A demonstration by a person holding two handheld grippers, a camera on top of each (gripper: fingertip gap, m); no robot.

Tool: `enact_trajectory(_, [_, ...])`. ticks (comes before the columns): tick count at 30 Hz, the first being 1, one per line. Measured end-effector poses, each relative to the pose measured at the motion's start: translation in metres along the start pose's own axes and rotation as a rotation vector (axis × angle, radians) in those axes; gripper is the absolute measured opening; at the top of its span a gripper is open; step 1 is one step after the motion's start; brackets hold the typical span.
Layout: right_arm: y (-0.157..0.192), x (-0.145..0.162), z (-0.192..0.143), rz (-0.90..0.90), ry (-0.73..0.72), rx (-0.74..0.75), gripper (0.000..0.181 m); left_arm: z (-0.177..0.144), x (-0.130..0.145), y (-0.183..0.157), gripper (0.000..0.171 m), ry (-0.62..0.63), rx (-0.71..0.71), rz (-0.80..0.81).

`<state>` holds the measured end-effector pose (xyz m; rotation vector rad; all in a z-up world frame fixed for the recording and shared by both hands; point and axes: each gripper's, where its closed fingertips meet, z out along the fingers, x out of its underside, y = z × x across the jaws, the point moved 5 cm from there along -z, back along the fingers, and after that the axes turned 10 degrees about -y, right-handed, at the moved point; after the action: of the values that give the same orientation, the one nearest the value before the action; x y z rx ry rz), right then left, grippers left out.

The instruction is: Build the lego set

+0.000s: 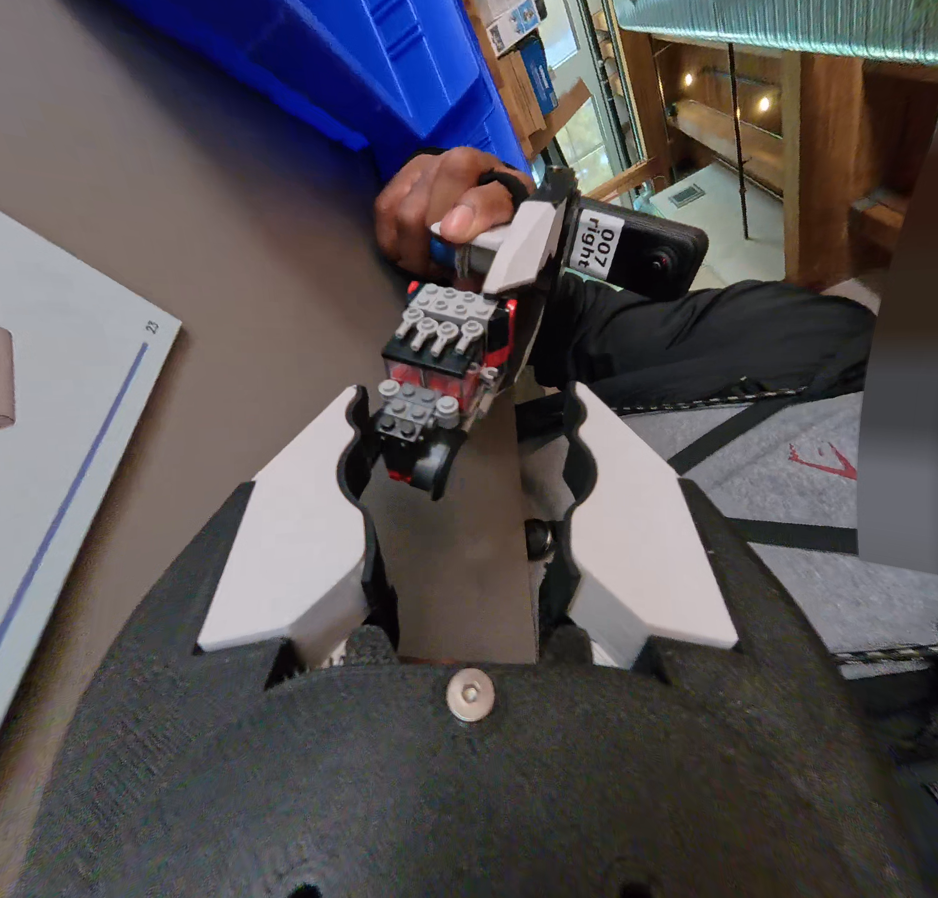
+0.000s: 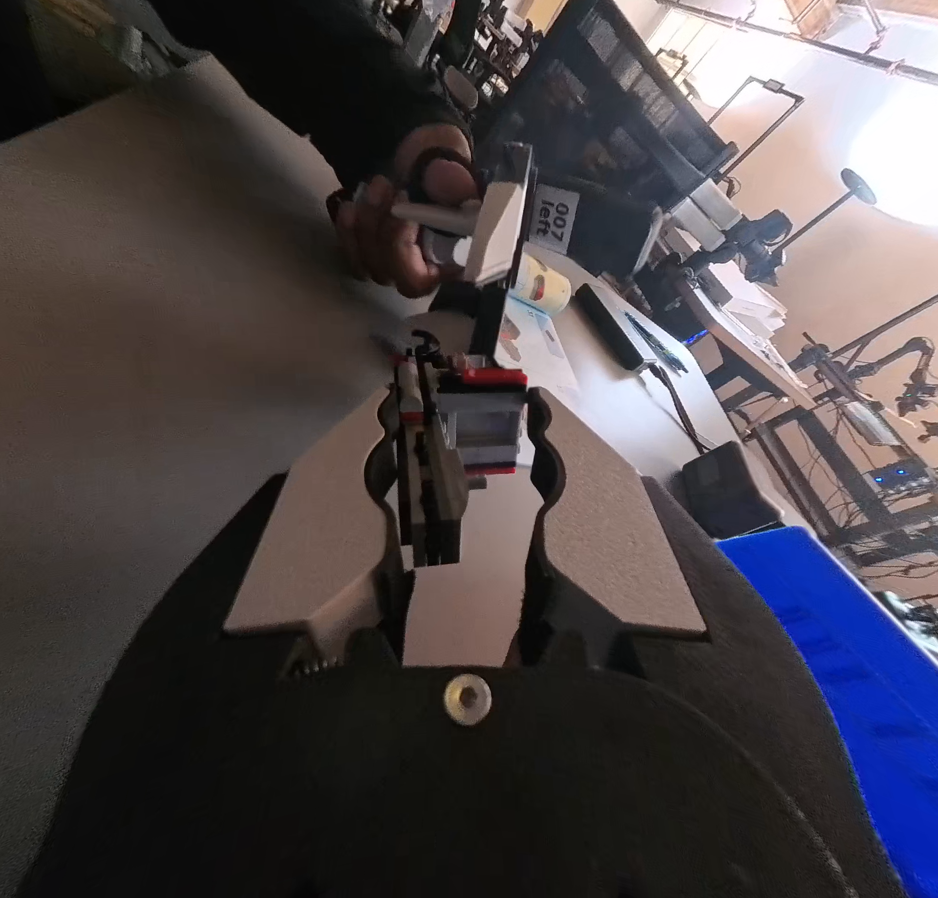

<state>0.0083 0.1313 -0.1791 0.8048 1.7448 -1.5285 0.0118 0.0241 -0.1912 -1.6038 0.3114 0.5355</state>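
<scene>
A partly built lego vehicle (image 1: 441, 361) in red, black and grey is held in the air over the brown table (image 1: 203, 214). My right gripper (image 2: 459, 402) is shut on the vehicle (image 2: 457, 432), its two fingers pressing on opposite sides. In the left wrist view the right gripper (image 1: 500, 300) grips the vehicle's far end. My left gripper (image 1: 464, 402) is open wide. Its left finger pad sits right beside the vehicle's near black end, and the right finger stands well apart. In the right wrist view the left gripper (image 2: 457, 343) is just beyond the vehicle.
A blue plastic bin (image 1: 355, 62) stands at the table's far edge and also shows in the right wrist view (image 2: 837, 670). An open instruction booklet (image 1: 76, 391) lies at the left. A paper cup (image 2: 543, 285) and a black bar-shaped device (image 2: 609, 331) lie farther off. Less than 4 cm separates the two grippers' tips.
</scene>
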Motion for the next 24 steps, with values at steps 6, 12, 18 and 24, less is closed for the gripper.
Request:
enact_trajectory(6, [-0.002,-0.007,0.0,-0.058,-0.025,0.029,0.051,0.002,0.01,-0.002,0.089,0.043,-0.064,0.103])
enact_trajectory(12, [-0.022,-0.026,-0.008,-0.113,-0.095,0.196,0.051,0.01,-0.007,-0.008,0.098,-0.087,0.004,0.138])
enact_trajectory(18, [-0.037,-0.04,-0.009,-0.184,-0.133,0.399,0.051,0.03,-0.027,-0.031,0.074,-0.336,0.197,0.202])
enact_trajectory(24, [-0.039,-0.044,-0.007,-0.208,-0.138,0.495,0.051,0.03,-0.033,-0.039,0.051,-0.438,0.32,0.202])
